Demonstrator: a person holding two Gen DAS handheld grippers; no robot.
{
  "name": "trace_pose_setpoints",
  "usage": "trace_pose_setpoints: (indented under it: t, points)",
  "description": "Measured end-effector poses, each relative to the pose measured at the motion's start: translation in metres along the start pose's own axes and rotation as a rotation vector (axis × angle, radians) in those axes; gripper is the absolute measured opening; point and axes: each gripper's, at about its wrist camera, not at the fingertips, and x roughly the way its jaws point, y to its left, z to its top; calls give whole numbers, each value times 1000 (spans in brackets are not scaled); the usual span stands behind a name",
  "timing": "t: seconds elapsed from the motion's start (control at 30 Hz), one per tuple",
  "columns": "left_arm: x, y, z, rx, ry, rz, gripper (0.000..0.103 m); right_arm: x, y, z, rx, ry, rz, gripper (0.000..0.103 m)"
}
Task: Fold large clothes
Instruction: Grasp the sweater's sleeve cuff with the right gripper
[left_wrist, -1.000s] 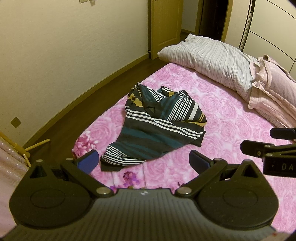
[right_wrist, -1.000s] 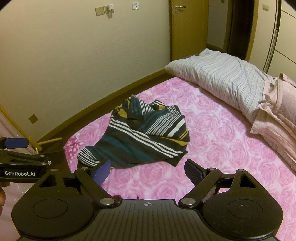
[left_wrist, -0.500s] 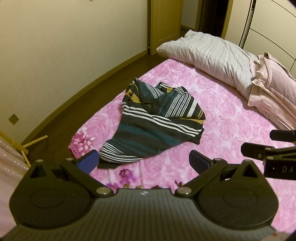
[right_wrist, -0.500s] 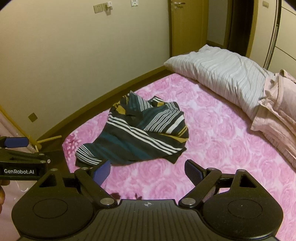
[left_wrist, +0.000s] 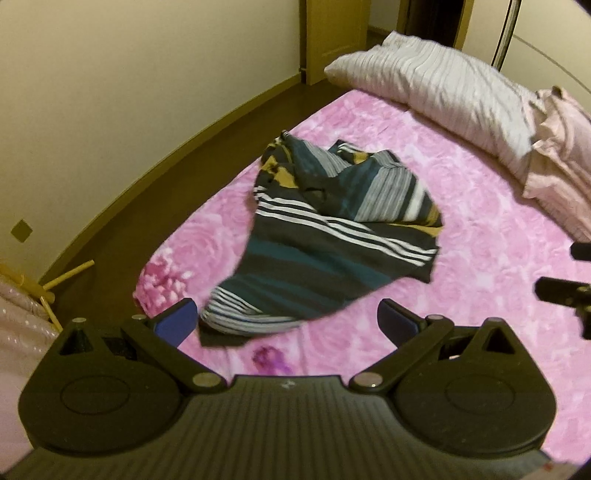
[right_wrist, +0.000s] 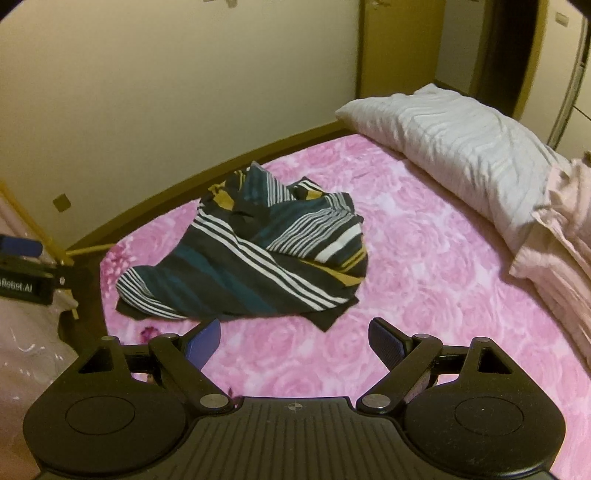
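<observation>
One bed (left_wrist: 480, 258), pink rose cover, fills the ground ahead of both sets of jaws. Striped pillow (right_wrist: 454, 136) lies far beyond, to the right. Garment (left_wrist: 325, 240), dark with stripes, lies crumpled just ahead of the jaws, untouched. Left gripper (left_wrist: 286, 325) and right gripper (right_wrist: 293, 341): jaws spread wide, nothing held, above the cover.

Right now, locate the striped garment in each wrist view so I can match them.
Left wrist: striped garment at centre, just beyond the open left claw.
Right wrist: striped garment left of centre.
Shared landmark: striped white pillow at upper right.
</observation>
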Motion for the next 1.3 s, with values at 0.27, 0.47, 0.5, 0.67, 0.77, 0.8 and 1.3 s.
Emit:
trace_pose_setpoints:
  t: [0.27, 0.47, 0.5, 0.67, 0.77, 0.8, 1.3]
  points:
    - [128, 40, 53, 214, 18, -75, 102, 109, 6, 38, -62, 37, -56, 84]
    - [220, 51, 92, 322, -4, -136, 97, 214, 7, 65, -166, 87, -83, 84]
    - [235, 52, 100, 334, -10, -143, 96, 234, 8, 70, -208, 88, -79, 84]
    - [288, 51, 130, 367, -18, -207, 85, 313, 22, 88, -407, 86, -58, 84]
    - [310, 46, 141, 408, -12, -248, 67, 352, 26, 92, -495, 108, -42, 84]
    - [316, 43, 143, 425, -6, -253, 66, 359, 26, 93, -515, 117, -38, 84]
    - [216, 10, 145, 482, -103, -328, 15, 257, -82, 130, -63, -90, -135, 6]
